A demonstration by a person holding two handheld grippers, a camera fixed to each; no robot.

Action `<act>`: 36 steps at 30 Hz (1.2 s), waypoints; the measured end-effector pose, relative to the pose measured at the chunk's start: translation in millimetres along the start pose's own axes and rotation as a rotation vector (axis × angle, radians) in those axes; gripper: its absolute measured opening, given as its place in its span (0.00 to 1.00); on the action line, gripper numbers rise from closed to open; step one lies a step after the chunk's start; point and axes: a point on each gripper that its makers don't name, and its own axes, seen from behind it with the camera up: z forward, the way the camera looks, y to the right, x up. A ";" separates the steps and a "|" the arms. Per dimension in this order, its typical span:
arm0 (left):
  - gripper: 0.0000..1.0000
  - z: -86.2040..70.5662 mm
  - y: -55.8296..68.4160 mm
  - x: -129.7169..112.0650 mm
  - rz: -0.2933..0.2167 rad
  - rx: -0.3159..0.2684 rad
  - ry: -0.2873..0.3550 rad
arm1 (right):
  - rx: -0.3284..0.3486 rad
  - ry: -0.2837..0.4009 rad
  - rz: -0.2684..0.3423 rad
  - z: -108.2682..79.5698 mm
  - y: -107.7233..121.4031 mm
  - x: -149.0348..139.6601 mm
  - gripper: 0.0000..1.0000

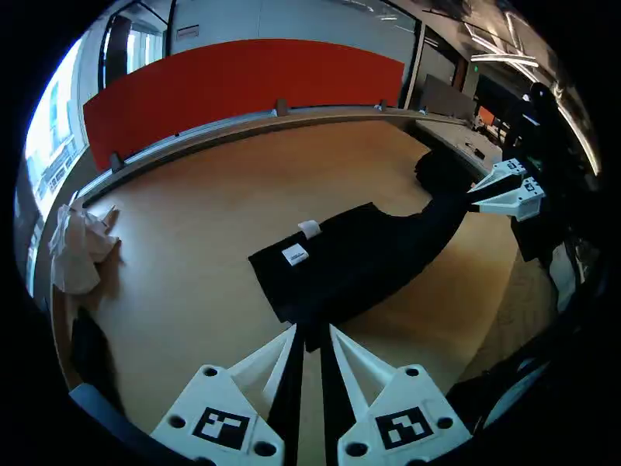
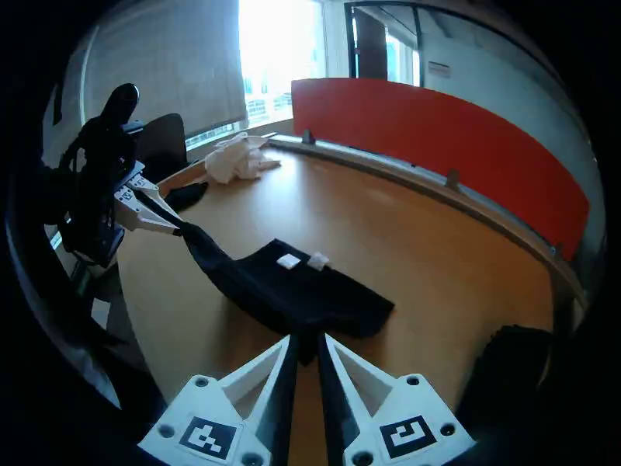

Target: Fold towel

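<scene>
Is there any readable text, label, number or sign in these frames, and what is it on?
No text can be read.
Two white tags on the black cloth towel: too small to read.
Pale wall sign above the red partition: blurred.
Black-and-white square markers on the left gripper and right gripper: patterns, not letters.

Bare tabletop (image 1: pixel 202 233) open around towel (image 1: pixel 357 256); red divider (image 1: pixel 233 85) bounds far edge; crumpled white cloth (image 1: pixel 78 248) occupies corner.
</scene>
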 end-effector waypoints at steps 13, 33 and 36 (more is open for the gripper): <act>0.14 2.1 1.6 -1.3 -0.001 -0.002 -0.003 | 0.007 -0.016 0.000 3.9 0.3 -5.1 0.17; 0.14 56.0 -23.7 7.2 -0.015 0.032 -0.015 | -0.010 -0.077 0.001 52.8 34.8 -14.8 0.17; 0.14 66.5 -26.5 6.6 -0.023 0.033 -0.023 | -0.016 -0.087 0.004 61.8 42.1 -17.2 0.17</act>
